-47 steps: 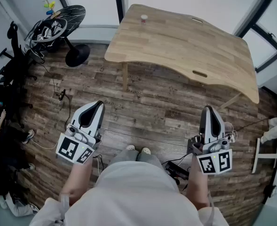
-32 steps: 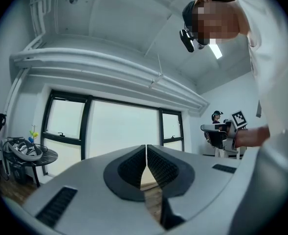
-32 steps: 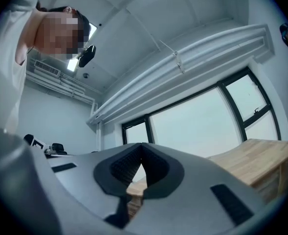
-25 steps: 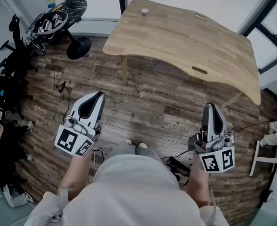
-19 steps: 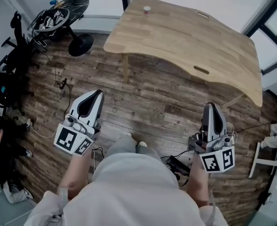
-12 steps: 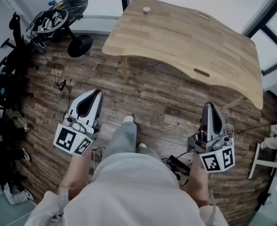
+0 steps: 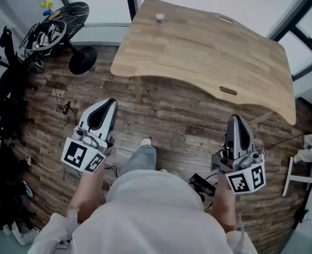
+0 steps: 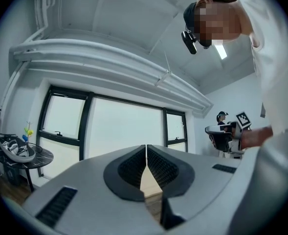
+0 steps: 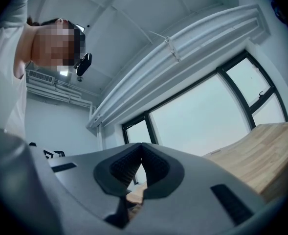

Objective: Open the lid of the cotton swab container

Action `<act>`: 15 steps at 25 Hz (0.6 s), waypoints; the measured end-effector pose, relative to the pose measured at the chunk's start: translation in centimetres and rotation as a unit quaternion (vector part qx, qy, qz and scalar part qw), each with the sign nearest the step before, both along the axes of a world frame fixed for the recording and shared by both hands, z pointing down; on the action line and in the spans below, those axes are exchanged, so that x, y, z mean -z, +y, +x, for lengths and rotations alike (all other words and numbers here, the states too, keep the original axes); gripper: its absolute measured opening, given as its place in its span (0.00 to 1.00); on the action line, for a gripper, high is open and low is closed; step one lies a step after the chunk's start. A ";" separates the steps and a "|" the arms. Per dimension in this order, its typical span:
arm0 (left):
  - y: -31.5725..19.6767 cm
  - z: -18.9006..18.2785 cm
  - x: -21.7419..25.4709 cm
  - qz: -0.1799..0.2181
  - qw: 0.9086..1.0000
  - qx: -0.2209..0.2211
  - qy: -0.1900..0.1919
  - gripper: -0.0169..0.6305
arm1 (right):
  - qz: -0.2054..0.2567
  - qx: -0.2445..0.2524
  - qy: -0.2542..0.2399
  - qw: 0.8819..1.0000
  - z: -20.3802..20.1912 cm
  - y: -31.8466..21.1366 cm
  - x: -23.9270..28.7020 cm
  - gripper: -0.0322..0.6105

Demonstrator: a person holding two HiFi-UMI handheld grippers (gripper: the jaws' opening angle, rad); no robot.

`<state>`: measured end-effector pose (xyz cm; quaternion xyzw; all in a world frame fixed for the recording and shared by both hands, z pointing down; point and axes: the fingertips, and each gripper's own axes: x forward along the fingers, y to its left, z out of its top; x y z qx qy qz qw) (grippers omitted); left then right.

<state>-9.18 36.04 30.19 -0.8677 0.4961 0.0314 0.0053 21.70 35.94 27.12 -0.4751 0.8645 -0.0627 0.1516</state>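
Note:
The cotton swab container point(image 7: 159, 18), a small white cylinder with a pinkish top, stands near the far left edge of the wooden table point(image 7: 208, 52). Both grippers hang over the floor, well short of the table. My left gripper point(image 7: 111, 102) is shut with nothing in it, and its jaw tips point(image 8: 146, 146) meet in the left gripper view. My right gripper point(image 7: 235, 118) is also shut and empty; its jaw tips point(image 9: 141, 145) touch in the right gripper view. The container does not show in either gripper view.
A dark plank floor point(image 7: 166, 120) lies between me and the table. A round black side table point(image 7: 60, 28) with gear on it and black chairs point(image 7: 7, 62) stand at the left. A cable box point(image 7: 201, 183) lies by my feet. A white stand point(image 7: 299, 173) is at the right.
I have stepped forward, one leg swinging ahead; the table has come slightly closer in view. Both grippers stay shut and held in the same pose.

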 end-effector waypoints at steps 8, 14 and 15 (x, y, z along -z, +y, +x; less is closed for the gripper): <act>-7.6 -3.6 0.5 0.004 0.999 -0.032 0.004 0.05 | 0.003 -0.017 0.017 1.000 -4.6 -5.5 0.6 0.08; -12.3 -5.7 -0.1 -0.001 0.999 -0.054 0.002 0.06 | 0.001 -0.030 0.015 0.999 -7.1 -9.2 0.3 0.08; -13.0 -6.0 -0.2 -0.001 0.998 -0.058 0.000 0.05 | 0.000 -0.031 0.016 0.999 -7.4 -9.7 0.1 0.08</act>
